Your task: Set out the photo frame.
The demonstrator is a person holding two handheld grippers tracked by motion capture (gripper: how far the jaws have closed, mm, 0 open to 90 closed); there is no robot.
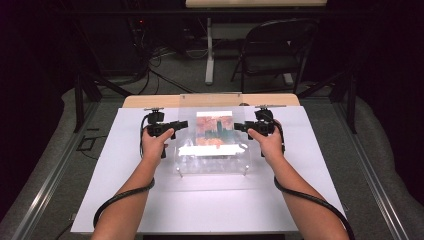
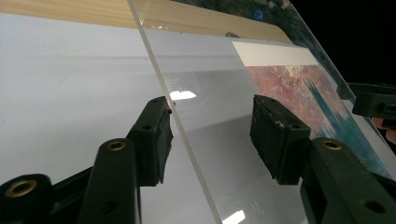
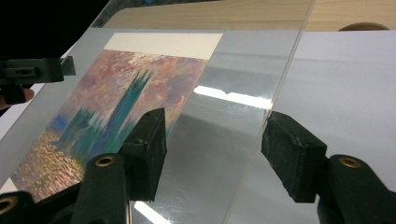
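Observation:
A clear acrylic sheet (image 1: 212,157) lies in the middle of the white board, with a colourful painted print (image 1: 214,129) under it. My left gripper (image 1: 184,124) is at the sheet's left edge. In the left gripper view its jaws (image 2: 210,133) stand apart astride that edge (image 2: 187,140), and a gap shows at the far pad (image 2: 275,135). My right gripper (image 1: 238,127) is at the sheet's right edge. In the right gripper view its jaws (image 3: 215,149) are apart too, one pad (image 3: 147,149) over the sheet (image 3: 210,140) and the other beyond its edge. The print (image 3: 112,116) shows towers in pink, blue and orange.
The white board (image 1: 150,200) rests on a wooden table (image 1: 150,101). Two small metal stand-offs (image 1: 178,172) sit at the sheet's near corners. A folding chair (image 1: 275,50) and a table leg stand on the floor beyond. Metal rails (image 1: 55,170) run along both sides.

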